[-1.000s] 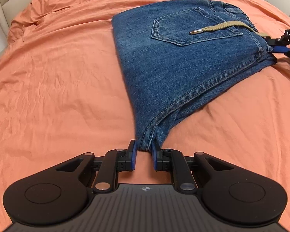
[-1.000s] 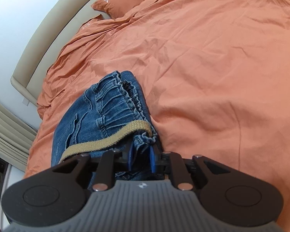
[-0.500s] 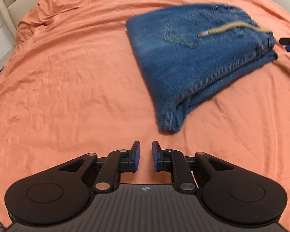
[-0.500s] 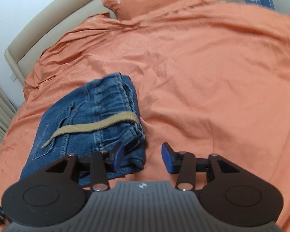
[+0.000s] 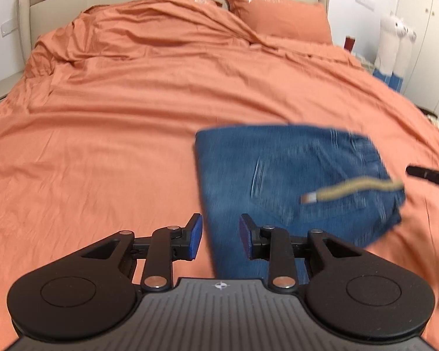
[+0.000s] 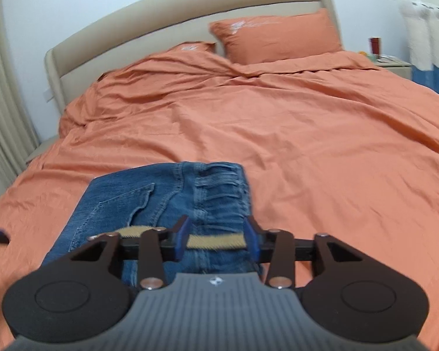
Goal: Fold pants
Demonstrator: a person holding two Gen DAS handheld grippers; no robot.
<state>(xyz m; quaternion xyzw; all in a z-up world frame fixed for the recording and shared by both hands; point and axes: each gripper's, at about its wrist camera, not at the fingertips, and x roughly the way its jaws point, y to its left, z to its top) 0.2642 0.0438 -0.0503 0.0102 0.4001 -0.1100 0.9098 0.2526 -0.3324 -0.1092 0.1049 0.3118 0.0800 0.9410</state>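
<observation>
The folded blue denim pants lie flat on the orange bed sheet, blurred by motion in the left wrist view. A tan drawstring lies across them. My left gripper is open and empty, above the pants' near left edge. In the right wrist view the pants lie just ahead, waistband to the right, the drawstring between my fingers. My right gripper is open wide and holds nothing. Its tip shows at the right edge of the left wrist view.
Two orange pillows lean on the beige headboard at the far end. A nightstand with a red cup stands at the right of the bed. Curtains hang at the left.
Both grippers have let go of the pants and opened wider. Both have drawn back and tilted up, so the headboard and pillows now show. The pants stay folded on the bed.
</observation>
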